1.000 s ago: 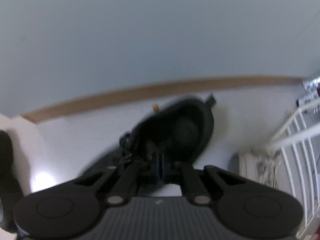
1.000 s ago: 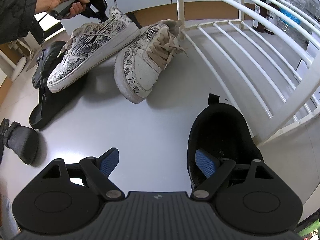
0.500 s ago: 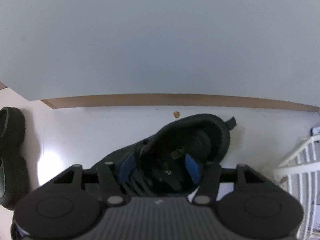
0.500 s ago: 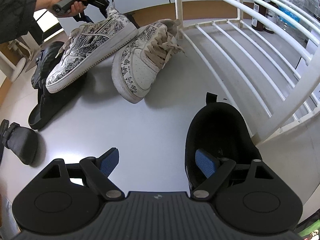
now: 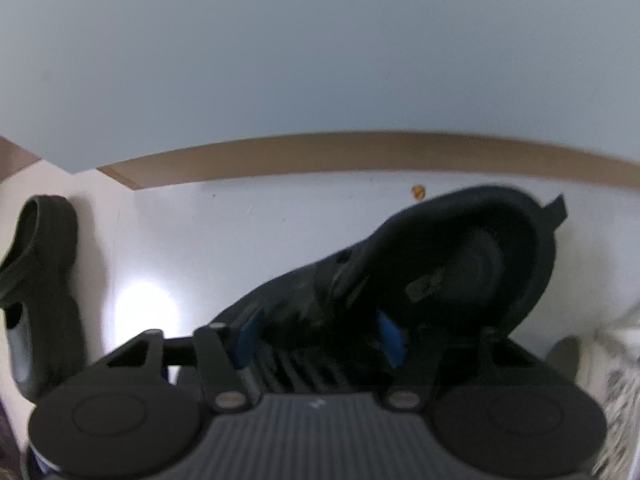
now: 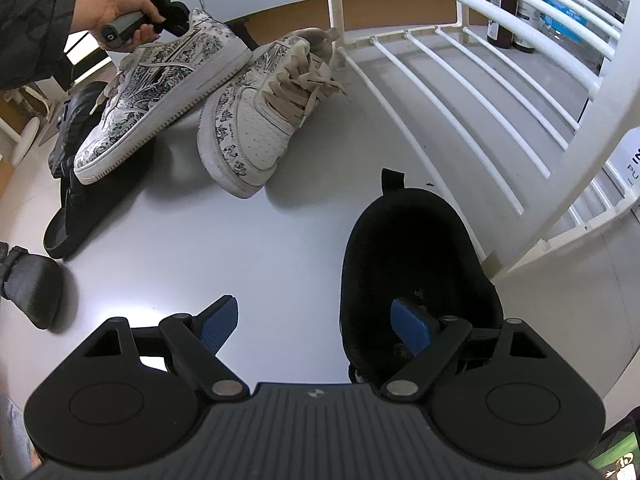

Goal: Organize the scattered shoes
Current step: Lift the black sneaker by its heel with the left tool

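**Both hands on black shoes, pick-up under way**

In the lower middle of the left wrist view, the left gripper [image 5: 320, 336] pointed almost straight down. Its fingers [image 5: 390, 334] were closing either side of the laced top of a black sneaker [image 5: 460, 264], with no firm pinch that I could see through the blur. That sneaker lay on the floor [image 6: 260, 240], dark, soft-collared, pull tab at the heel. At the bottom of the right wrist view, the right gripper [image 6: 316, 326] had its fingers wide apart. One was inside the mouth of a black shoe [image 6: 408, 240] and one outside, gripping nothing. I judged the grasp step half done. Next would be clamping both collars, then lifting toward the white rack [image 6: 460, 92] at upper right.
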A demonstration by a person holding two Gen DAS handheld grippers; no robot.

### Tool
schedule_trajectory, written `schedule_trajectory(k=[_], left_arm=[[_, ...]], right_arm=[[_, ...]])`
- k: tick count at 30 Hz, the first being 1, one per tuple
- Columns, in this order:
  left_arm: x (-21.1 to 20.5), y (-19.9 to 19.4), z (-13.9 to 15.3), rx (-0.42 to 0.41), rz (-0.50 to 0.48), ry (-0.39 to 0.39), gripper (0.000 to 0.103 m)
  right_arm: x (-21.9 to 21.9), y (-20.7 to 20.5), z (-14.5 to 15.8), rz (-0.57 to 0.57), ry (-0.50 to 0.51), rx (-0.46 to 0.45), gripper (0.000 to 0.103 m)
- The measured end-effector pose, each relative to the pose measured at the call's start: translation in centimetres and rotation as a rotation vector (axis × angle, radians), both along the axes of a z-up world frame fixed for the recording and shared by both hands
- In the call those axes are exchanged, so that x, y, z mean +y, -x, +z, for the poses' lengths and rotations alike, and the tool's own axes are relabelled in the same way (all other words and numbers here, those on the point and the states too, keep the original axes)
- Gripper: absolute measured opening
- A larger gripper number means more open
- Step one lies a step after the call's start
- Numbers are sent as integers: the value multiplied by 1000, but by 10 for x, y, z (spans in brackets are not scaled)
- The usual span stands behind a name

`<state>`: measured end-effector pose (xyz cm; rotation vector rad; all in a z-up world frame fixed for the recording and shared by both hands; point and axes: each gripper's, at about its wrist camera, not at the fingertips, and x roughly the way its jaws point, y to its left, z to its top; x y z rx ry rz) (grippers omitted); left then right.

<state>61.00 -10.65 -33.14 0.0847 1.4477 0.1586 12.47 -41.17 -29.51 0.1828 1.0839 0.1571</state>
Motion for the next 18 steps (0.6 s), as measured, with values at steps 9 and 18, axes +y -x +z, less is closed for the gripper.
schedule_trajectory(k=[9,18], left_arm=[[7,13,13,-76,-36,29,15],[7,19,39,-149,-26,89,14]], right_arm=[[6,-1,2,13,-4,-7,88],[8,4,3,8,-8,-4,88]])
